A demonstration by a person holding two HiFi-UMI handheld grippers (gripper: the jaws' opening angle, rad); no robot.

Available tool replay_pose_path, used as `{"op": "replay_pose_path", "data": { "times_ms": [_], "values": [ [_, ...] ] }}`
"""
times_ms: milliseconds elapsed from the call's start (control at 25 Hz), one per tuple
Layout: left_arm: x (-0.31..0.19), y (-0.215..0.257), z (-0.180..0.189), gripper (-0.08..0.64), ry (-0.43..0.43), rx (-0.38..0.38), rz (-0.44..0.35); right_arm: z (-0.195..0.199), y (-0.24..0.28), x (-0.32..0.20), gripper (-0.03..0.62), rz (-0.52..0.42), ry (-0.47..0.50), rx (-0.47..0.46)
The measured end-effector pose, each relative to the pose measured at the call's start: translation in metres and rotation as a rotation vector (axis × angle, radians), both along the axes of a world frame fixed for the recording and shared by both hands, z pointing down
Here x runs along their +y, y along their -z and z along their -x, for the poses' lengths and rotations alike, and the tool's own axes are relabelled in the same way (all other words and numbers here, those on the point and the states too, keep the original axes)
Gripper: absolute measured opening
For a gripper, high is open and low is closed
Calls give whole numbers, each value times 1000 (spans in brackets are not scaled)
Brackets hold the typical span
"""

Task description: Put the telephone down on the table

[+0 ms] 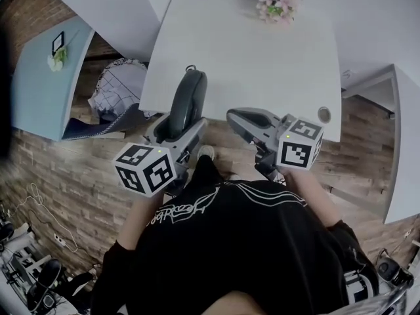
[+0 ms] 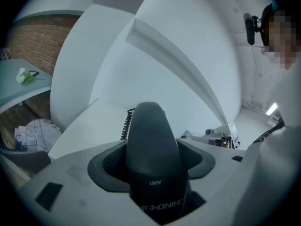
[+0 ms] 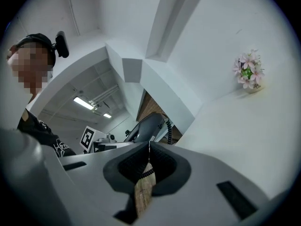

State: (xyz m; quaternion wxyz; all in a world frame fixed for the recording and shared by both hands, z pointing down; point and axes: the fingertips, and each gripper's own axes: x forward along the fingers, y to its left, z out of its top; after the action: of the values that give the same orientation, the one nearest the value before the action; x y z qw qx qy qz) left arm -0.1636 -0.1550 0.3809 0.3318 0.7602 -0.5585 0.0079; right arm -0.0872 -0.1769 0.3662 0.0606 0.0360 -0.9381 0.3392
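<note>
1. Far left of the head view: a pale blue side table (image 1: pixel 39 90) with a small plant (image 1: pixel 58 58) and a dark frame (image 1: pixel 58 41) on it; below and right of it is a basket (image 1: pixel 121 77) with checked cloth, standing on the wood floor (image 1: pixel 72 176).
2. Left of centre: the left gripper (image 1: pixel 178 128), with its marker cube (image 1: pixel 146 169) nearest the camera; its fingers (image 2: pixel 109 163) stand wide and are clamped on the phone (image 1: pixel 188 100), one dark pad on each side of the handset.
3. The phone is a dark handset, held lengthwise along the fingers and reaching past them toward the top of the frame; its far end overlaps the near left edge of the white table (image 1: pixel 262 64); whether it touches the table I cannot tell; a coiled cord (image 2: pixel 127 124) hangs at the handset's left side in the left gripper view.
4. Centre: the table fills the upper middle of the head view.
5. Right of centre: the right gripper (image 1: pixel 235 117), with its cube (image 1: pixel 298 144) behind it; it sits just beside the left gripper, level with the table's near edge; its fingers (image 3: pixel 162 166) are closed together with nothing between them, and only a thin slit lower down shows the floor.
6. Upper right of centre: a pot of pink flowers (image 1: pixel 277 4) at the table's far edge; a round hole (image 1: pixel 323 114) at its near right corner.
7. Bottom: the person's black shirt (image 1: pixel 243 241).
</note>
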Motion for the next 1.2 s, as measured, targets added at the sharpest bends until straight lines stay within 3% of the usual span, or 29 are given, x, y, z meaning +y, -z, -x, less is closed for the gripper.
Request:
{"op": "replay_pose_path", "data": {
  "times_ms": [600,1200],
  "values": [
    [-103,-29,93,290,-76,-21,58,68,-24,-88,40,47,-146,22],
    [-176,-94,139,290,-122,-40,150,93,-66,-130,40,126,-257,80]
  ]
}}
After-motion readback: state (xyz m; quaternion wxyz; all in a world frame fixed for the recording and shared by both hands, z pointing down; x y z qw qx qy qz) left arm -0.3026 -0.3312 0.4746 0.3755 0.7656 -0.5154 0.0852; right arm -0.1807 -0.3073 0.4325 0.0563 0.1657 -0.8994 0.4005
